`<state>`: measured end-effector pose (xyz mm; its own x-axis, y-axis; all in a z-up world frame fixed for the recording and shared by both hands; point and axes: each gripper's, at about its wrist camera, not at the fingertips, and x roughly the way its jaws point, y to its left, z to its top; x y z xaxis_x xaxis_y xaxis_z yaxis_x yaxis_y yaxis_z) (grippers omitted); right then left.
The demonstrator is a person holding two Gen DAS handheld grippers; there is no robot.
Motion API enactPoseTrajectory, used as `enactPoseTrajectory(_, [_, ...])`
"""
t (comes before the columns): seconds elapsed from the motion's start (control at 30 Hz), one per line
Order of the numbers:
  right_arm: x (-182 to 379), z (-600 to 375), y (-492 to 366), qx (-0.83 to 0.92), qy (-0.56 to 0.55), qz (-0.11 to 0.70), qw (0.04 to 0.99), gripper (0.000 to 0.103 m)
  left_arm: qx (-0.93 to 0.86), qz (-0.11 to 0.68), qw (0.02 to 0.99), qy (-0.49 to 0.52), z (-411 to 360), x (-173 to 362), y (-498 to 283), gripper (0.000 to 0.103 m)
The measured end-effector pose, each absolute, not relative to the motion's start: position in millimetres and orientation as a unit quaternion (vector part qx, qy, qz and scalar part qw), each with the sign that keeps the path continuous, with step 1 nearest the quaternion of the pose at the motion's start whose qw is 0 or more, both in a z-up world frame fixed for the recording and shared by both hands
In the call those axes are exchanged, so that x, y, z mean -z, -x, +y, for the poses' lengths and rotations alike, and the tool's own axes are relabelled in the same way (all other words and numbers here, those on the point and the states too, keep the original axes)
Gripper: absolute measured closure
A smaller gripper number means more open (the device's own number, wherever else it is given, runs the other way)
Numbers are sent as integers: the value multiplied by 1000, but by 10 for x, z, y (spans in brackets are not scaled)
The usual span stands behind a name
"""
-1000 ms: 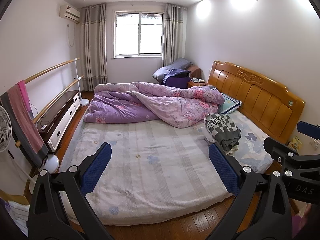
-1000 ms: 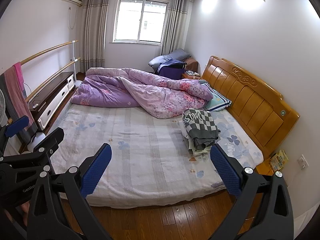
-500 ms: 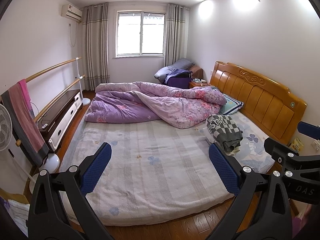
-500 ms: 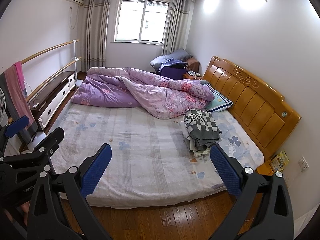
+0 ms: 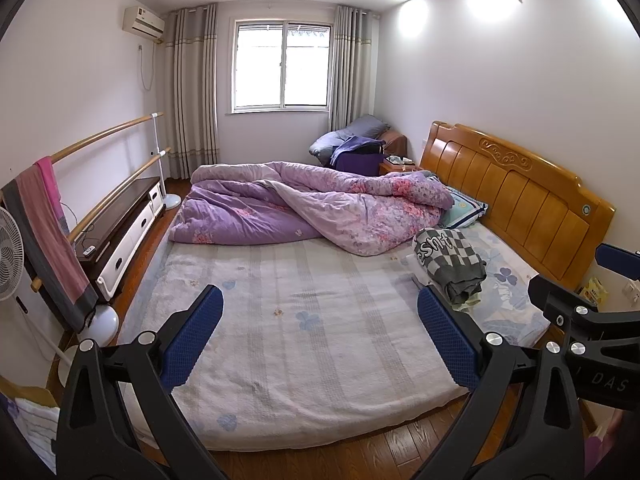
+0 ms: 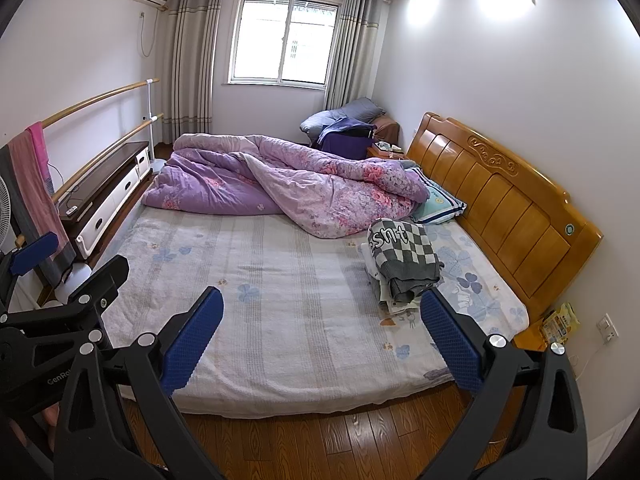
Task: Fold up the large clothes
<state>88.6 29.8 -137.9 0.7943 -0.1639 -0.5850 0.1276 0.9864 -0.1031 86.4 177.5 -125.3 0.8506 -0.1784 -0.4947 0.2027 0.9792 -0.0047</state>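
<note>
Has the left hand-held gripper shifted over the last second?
Yes, slightly. In its own view the wooden headboard and window drifted rightward, so the left hand-held gripper, wide open and empty, has swung a little leftward.

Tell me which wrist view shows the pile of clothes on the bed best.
The right wrist view: the clothes pile sits nearer and larger there, with the checkered top garment and lighter pieces beneath it showing. In the left wrist view the pile is smaller, farther right, its near edge partly behind a blue finger pad.

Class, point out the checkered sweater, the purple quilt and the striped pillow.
checkered sweater (image 6: 404, 252), right wrist view, checkered top.
purple quilt (image 6: 224, 186), right wrist view, darker fold.
striped pillow (image 6: 438, 204), right wrist view, exposed corner.
</note>
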Motion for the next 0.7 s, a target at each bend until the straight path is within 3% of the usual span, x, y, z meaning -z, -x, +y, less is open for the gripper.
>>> enactPoseTrajectory(0.7, [1374, 301, -946, 74, 30, 311, 947, 8, 96, 257, 961, -21, 1747, 1297, -883, 5])
